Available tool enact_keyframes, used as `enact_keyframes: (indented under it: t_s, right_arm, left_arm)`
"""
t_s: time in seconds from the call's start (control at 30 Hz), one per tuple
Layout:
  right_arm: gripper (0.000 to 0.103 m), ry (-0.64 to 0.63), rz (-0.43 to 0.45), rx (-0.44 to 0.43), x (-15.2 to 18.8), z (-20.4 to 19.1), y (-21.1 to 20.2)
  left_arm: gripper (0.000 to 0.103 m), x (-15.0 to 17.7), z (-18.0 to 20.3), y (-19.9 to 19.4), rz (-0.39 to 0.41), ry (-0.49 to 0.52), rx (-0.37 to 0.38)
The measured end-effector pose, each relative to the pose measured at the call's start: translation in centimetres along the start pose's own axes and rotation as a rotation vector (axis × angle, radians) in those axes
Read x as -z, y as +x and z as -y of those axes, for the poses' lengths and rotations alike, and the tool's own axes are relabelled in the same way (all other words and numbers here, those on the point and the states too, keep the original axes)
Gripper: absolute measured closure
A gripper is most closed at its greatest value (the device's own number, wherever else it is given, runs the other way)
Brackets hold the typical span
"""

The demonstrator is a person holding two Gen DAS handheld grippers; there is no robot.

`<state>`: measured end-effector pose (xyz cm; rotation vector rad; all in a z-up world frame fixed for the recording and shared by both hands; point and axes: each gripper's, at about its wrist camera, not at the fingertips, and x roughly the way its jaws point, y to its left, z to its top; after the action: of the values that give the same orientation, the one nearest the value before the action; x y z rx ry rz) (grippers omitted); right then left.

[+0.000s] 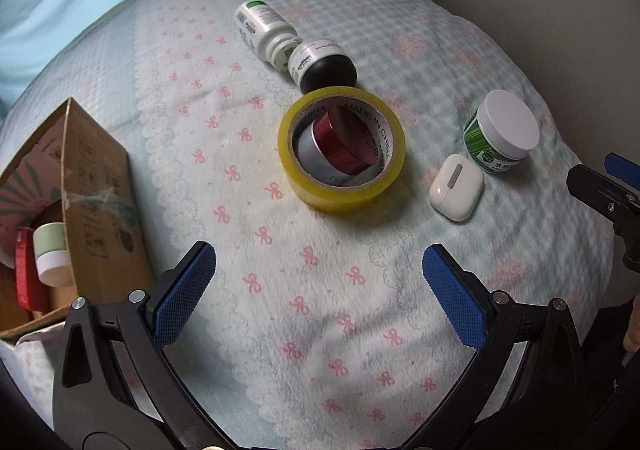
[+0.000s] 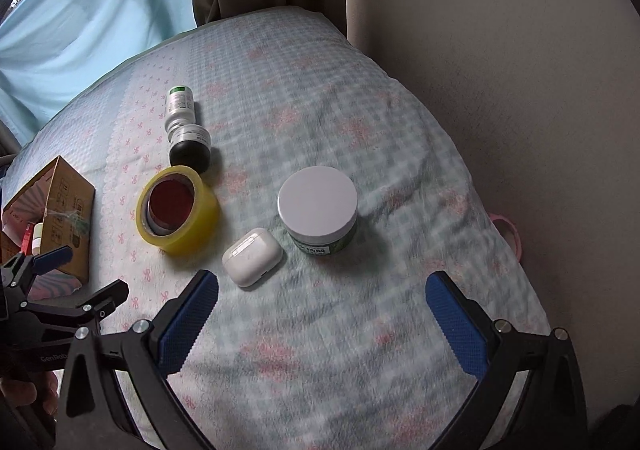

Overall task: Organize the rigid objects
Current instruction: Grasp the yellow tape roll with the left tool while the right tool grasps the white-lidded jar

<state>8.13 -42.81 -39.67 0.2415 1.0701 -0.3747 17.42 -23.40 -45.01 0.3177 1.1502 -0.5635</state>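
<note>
A yellow tape roll (image 1: 342, 151) (image 2: 178, 209) lies flat on the patterned cloth with a red-lidded tin (image 1: 340, 143) (image 2: 170, 199) inside its core. Behind it lie a white bottle (image 1: 264, 27) (image 2: 180, 107) and a black-capped jar (image 1: 322, 65) (image 2: 190, 147). To the right sit a white earbud case (image 1: 456, 186) (image 2: 252, 256) and a green jar with a white lid (image 1: 502, 131) (image 2: 318, 209). My left gripper (image 1: 318, 278) hangs open in front of the tape. My right gripper (image 2: 322, 310) is open just short of the green jar and the case.
An open cardboard box (image 1: 96, 201) (image 2: 66, 217) at the left holds a small pale-green jar (image 1: 50, 254) and a red item. A beige wall (image 2: 500, 89) closes the right side; curtains hang behind. A pink ring (image 2: 510, 234) lies at the cloth's right edge.
</note>
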Motion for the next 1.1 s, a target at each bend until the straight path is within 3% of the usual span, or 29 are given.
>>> enact_keyframes:
  t_s: [0.27, 0.53, 0.83, 0.9, 1.1]
  right_arm:
    - [0.000, 0.016, 0.043, 0.008, 0.0, 0.3, 6.3]
    - [0.002, -0.029, 0.077, 0.055, -0.9, 0.1, 9.0]
    - [0.022, -0.073, 0.083, 0.074, -2.2, -0.7, 10.8]
    - [0.036, -0.062, 0.073, 0.068, -2.4, -0.6, 11.1]
    - [0.037, -0.070, 0.073, 0.087, -2.5, -0.7, 11.3]
  left_arm:
    - [0.000, -1.3, 1.3, 5.9, 0.042, 0.078, -0.040]
    - [0.000, -3.2, 1.9, 8.5, 0.085, 0.135, -0.044]
    - [0.000, -4.8, 2.8, 9.1, 0.127, 0.177, -0.066]
    - [0.004, -5.1, 3.0, 9.3, 0.134, 0.195, -0.059]
    - [0.005, -5.1, 2.7, 9.0, 0.133, 0.181, -0.041]
